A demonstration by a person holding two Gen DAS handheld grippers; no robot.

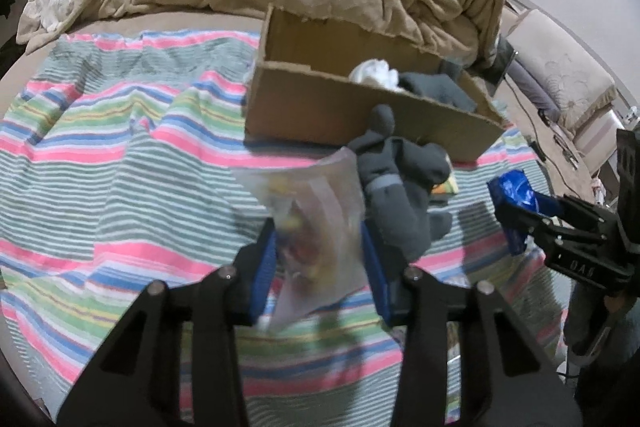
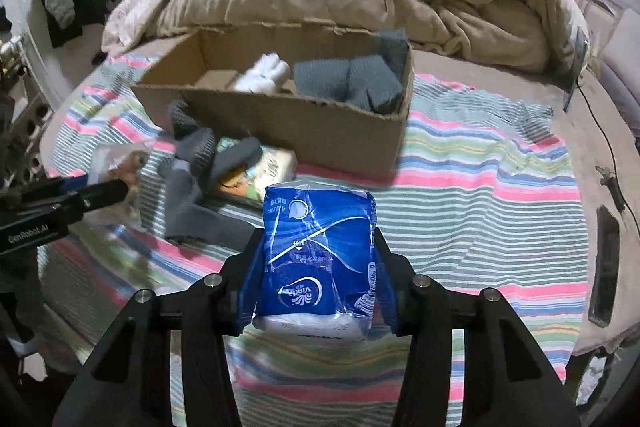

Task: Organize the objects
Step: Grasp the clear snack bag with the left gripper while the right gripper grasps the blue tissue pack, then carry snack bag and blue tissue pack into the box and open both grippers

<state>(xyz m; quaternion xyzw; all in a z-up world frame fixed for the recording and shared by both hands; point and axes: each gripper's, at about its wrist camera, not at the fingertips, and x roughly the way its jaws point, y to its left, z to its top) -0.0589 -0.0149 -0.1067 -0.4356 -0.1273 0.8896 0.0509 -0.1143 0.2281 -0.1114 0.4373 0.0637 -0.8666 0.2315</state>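
The left hand-held gripper point(image 1: 320, 247) is clamped on a clear plastic bag point(image 1: 316, 223) of blurred, colourful contents, above the striped blanket point(image 1: 100, 155) on the bed. The right hand-held gripper point(image 2: 318, 267) grips a blue tissue pack point(image 2: 318, 255), whose printing only the right wrist view shows. Beyond lie dark grey socks point(image 2: 196, 163) over a pale packet point(image 2: 272, 167), which the left view mostly hides. Farther stands the cardboard box point(image 2: 280, 115), holding grey and white cloth.

We read "Vinda", upside down, on the blue tissue pack point(image 2: 318, 263), beside small print too fine to make out. The left gripper point(image 2: 120, 187) bears "GenRobot.AI" along its black body.
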